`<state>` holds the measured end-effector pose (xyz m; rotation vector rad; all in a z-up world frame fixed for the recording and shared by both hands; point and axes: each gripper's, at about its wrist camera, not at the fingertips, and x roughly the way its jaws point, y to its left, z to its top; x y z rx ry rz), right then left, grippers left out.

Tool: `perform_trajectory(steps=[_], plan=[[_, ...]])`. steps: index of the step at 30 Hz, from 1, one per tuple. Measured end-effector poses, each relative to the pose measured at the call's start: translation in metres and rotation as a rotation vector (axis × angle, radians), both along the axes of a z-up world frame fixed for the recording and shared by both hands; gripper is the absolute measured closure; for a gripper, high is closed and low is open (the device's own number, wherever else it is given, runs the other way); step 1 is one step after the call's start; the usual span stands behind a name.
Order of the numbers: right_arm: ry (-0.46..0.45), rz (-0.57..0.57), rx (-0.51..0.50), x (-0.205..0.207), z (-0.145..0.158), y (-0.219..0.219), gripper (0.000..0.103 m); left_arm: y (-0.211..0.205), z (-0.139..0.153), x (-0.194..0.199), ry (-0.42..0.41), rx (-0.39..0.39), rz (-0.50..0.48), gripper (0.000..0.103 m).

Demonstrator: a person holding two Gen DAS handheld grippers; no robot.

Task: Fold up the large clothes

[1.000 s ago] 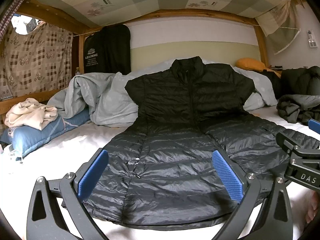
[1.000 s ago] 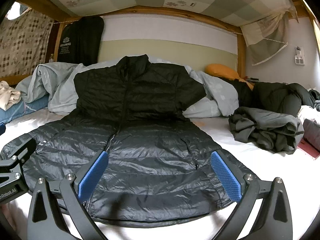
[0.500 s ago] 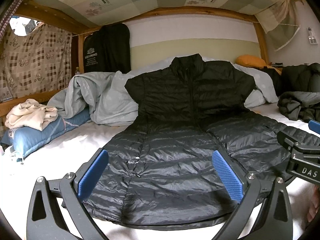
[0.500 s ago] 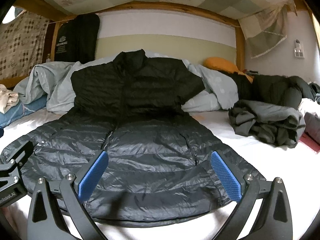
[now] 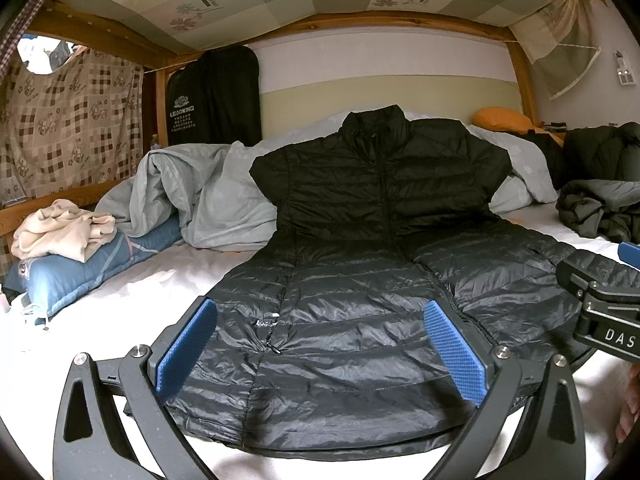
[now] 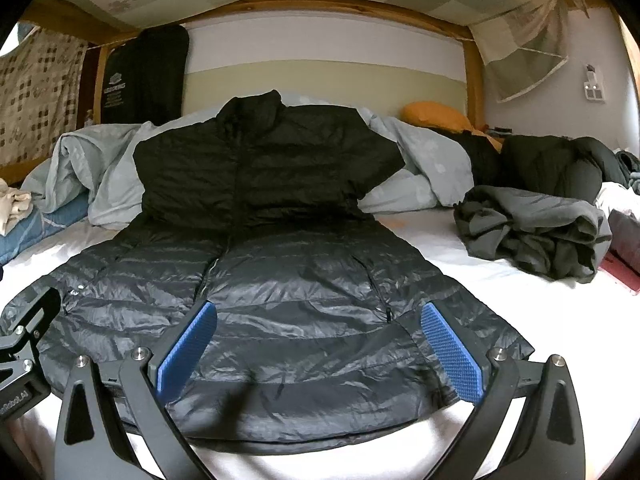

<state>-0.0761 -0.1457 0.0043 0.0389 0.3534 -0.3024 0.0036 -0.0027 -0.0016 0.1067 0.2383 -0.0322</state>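
Only my left view catches the cream bundle (image 5: 60, 228) at frame left — both my grippers (image 5: 320, 356) (image 6: 320, 356) hang released over the black quilted coat (image 5: 360, 280) (image 6: 280, 280), spread flat, zipped.

In the right wrist view the black jacket (image 6: 288, 280) sits lower and larger in frame than a second ago; the left claw (image 6: 24, 344) shows higher at the left edge.

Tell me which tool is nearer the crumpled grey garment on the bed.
Right. The right tool hovers over the jacket's hem nearest the grey garment; the left tool sits farther away, beyond it.
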Motion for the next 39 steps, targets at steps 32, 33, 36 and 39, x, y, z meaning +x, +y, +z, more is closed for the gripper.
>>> perform_trajectory(steps=[32, 33, 36, 39], plan=[[0.021, -0.002, 0.025, 0.005, -0.003, 0.000, 0.001, 0.007, -0.001, -0.005, 0.014, 0.024, -0.006, 0.000], [0.021, -0.004, 0.026, 0.005, -0.003, 0.000, 0.001, 0.007, -0.001, -0.006, 0.015, 0.025, -0.007, 0.000], [0.022, -0.004, 0.027, 0.005, -0.003, 0.000, 0.001, 0.010, -0.001, -0.008, 0.016, 0.027, -0.006, 0.000], [0.020, -0.001, 0.027, 0.004, -0.003, -0.001, 0.001, 0.008, -0.001, -0.006, 0.015, 0.029, -0.006, 0.000]])
